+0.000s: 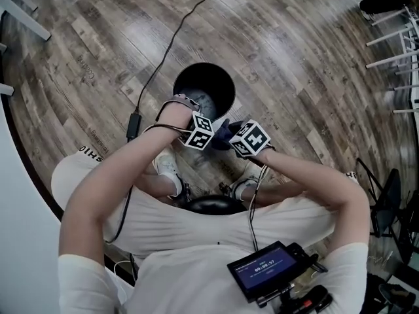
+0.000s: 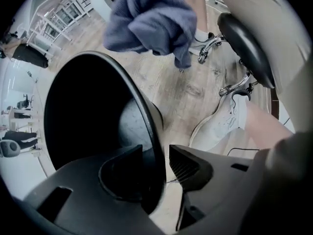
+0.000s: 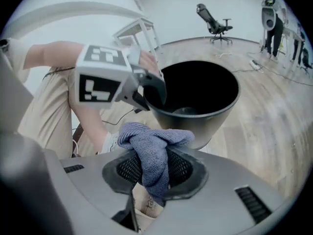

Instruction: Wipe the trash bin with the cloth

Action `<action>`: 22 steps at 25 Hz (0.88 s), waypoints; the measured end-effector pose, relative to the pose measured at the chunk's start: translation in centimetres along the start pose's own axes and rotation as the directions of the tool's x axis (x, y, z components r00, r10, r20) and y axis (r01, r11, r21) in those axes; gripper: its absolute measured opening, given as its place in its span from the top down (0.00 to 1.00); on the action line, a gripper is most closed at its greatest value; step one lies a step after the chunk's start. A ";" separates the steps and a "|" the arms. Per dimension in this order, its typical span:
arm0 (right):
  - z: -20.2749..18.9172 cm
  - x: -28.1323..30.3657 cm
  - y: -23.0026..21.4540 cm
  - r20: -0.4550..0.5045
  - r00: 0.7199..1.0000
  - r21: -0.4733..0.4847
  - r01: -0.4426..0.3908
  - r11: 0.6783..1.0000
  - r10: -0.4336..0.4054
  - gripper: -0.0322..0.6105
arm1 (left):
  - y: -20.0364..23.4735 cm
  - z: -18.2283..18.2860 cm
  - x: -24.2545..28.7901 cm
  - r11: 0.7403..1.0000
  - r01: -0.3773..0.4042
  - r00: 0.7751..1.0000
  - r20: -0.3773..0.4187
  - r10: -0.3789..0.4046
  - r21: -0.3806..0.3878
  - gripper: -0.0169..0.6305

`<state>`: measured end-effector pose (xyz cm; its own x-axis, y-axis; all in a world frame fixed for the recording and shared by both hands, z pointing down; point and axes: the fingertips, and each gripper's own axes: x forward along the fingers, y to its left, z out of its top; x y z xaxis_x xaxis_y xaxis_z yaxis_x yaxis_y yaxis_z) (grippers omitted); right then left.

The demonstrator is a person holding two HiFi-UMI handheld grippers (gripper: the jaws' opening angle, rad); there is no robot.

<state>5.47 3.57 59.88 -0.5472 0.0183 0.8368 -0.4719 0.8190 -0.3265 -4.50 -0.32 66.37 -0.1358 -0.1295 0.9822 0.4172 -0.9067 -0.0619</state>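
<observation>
Holding the blue cloth (image 3: 146,137) clamped, the right gripper (image 3: 154,155) hangs just off the black trash bin (image 3: 210,121) on the floor (image 1: 294,57). The left gripper (image 2: 155,153) straddles its rim, jaws half open, not pinching. Wiping seems paused or finished.

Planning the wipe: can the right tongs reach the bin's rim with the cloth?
Probably yes: right tongs hold the cloth beside the trash bin, nothing between; left tongs straddle only one rim spot.

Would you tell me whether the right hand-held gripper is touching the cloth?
Touching: the right gripper view shows the cloth pinched between that hand-held gripper's jaws.
</observation>
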 end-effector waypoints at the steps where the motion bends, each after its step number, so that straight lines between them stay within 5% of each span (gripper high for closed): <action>1: 0.9 -0.7 -0.3 0.025 0.999 0.006 0.029 1.000 -0.029 0.79 | 0.1 -0.1 0.2 1.000 -0.011 1.000 -0.003 0.011 0.014 0.73; 6: 2.3 -0.3 -2.4 0.028 0.988 -0.051 0.152 0.987 -0.150 0.79 | -0.5 1.2 1.1 0.994 -0.047 0.998 0.046 0.043 0.101 0.74; 9: 1.6 1.3 -3.5 -0.007 0.984 -0.146 0.173 0.974 -0.176 0.79 | -0.9 1.9 1.3 0.996 -0.021 0.996 0.085 0.014 0.084 0.86; 22: -5.1 13.3 -12.0 -0.036 0.976 -0.042 0.214 0.976 -0.216 0.79 | 0.3 3.0 1.1 1.000 -0.008 0.996 0.088 0.009 -0.011 0.86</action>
<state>7.40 -3.04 77.17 -0.4072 -0.1379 0.9029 -0.5488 0.8271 -0.1212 -1.82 0.50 67.92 -0.0519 -0.1018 0.9934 0.4083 -0.9100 -0.0719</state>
